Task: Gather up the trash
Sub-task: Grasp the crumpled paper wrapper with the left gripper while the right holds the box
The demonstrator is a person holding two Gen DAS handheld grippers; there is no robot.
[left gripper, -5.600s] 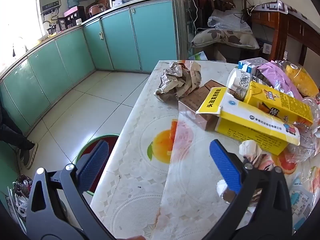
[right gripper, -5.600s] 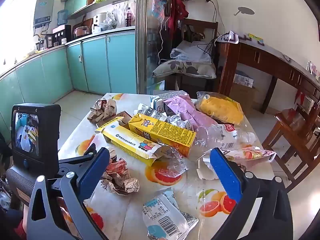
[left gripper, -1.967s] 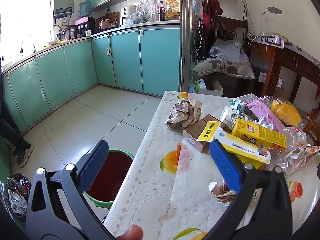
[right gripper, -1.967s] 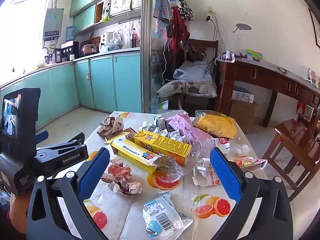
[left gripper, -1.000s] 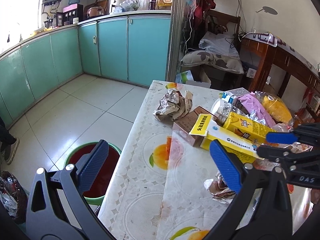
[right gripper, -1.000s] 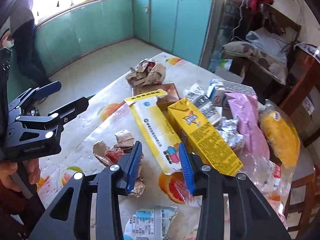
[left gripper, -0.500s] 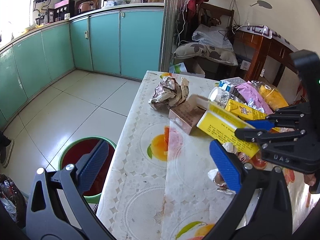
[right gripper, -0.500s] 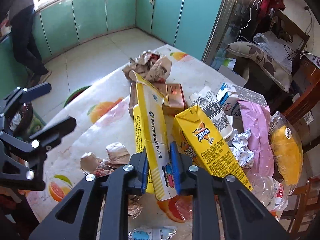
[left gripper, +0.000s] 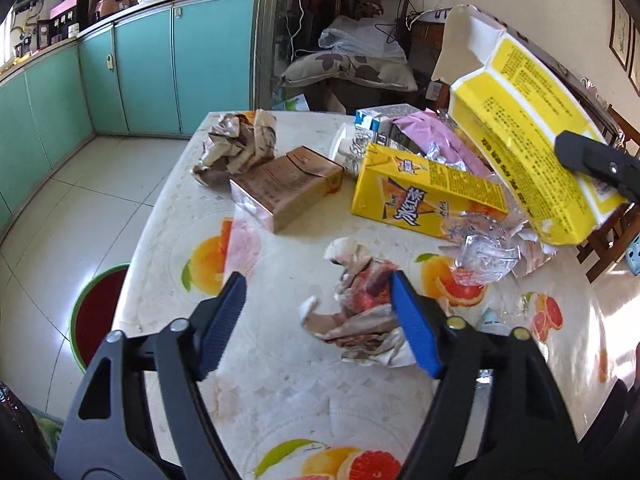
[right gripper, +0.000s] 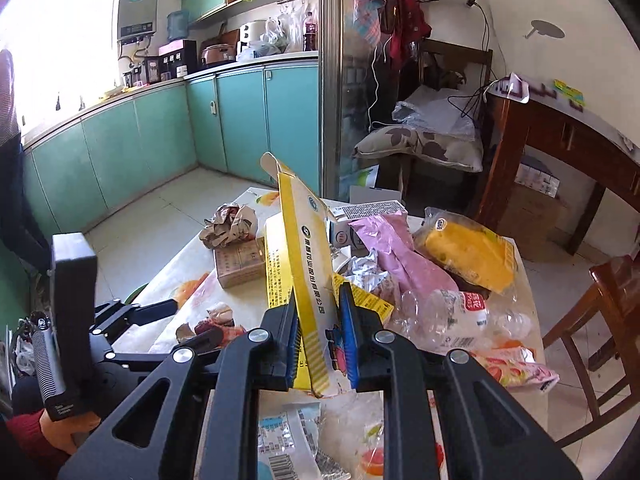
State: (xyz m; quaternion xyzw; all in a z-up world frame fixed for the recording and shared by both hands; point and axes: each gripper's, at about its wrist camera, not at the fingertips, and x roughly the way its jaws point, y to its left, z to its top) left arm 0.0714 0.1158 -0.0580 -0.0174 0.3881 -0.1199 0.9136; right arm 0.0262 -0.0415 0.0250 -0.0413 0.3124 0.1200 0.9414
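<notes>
My right gripper [right gripper: 319, 340] is shut on a long yellow and white carton [right gripper: 304, 256], which it holds lifted and tilted above the table; the same carton [left gripper: 524, 152] hangs at the upper right of the left wrist view. My left gripper [left gripper: 316, 320] is open just above the fruit-print tablecloth [left gripper: 280, 384], and a crumpled red and white wrapper [left gripper: 356, 304] lies against the inside of its right finger. A red bin with a green rim [left gripper: 100, 316] stands on the floor left of the table.
On the table lie a yellow tea carton [left gripper: 420, 196], a brown box [left gripper: 288, 188], a crumpled paper ball [left gripper: 240, 144], a pink bag [right gripper: 400, 268], a yellow bag [right gripper: 468, 252], a plastic bottle [right gripper: 464, 308] and a barcode packet [right gripper: 288, 440]. A wooden chair [right gripper: 604, 320] stands right.
The right gripper has lifted the long yellow carton higher off the table, up and to the right. The left gripper has narrowed and moved forward over the crumpled wrapper.
</notes>
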